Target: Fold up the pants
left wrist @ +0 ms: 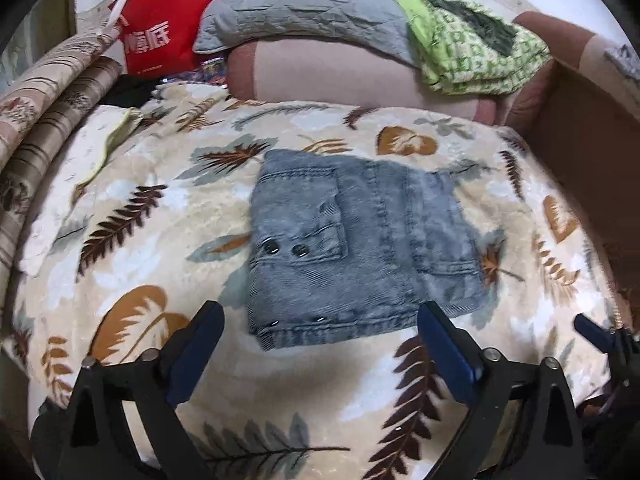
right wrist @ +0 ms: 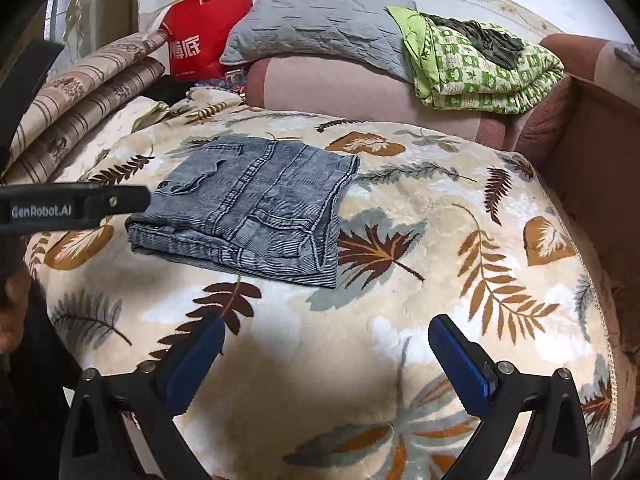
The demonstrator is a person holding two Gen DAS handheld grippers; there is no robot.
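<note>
Grey-blue denim pants (left wrist: 356,248) lie folded into a compact rectangle on a leaf-patterned blanket (left wrist: 160,240). In the right wrist view the pants (right wrist: 256,208) sit left of centre. My left gripper (left wrist: 320,344) is open and empty, just short of the pants' near edge. My right gripper (right wrist: 326,356) is open and empty, over bare blanket (right wrist: 440,260) to the right of the pants. The left gripper's body (right wrist: 72,208) shows at the left edge of the right wrist view, and a right fingertip (left wrist: 592,332) shows at the far right of the left wrist view.
Behind the blanket lie a pink bolster (left wrist: 340,76), a grey pillow (left wrist: 304,8), a green patterned quilt (left wrist: 472,48) and a red paper bag (left wrist: 164,28). Striped rolled bedding (left wrist: 44,120) lies on the left. A brown board (left wrist: 588,152) stands on the right.
</note>
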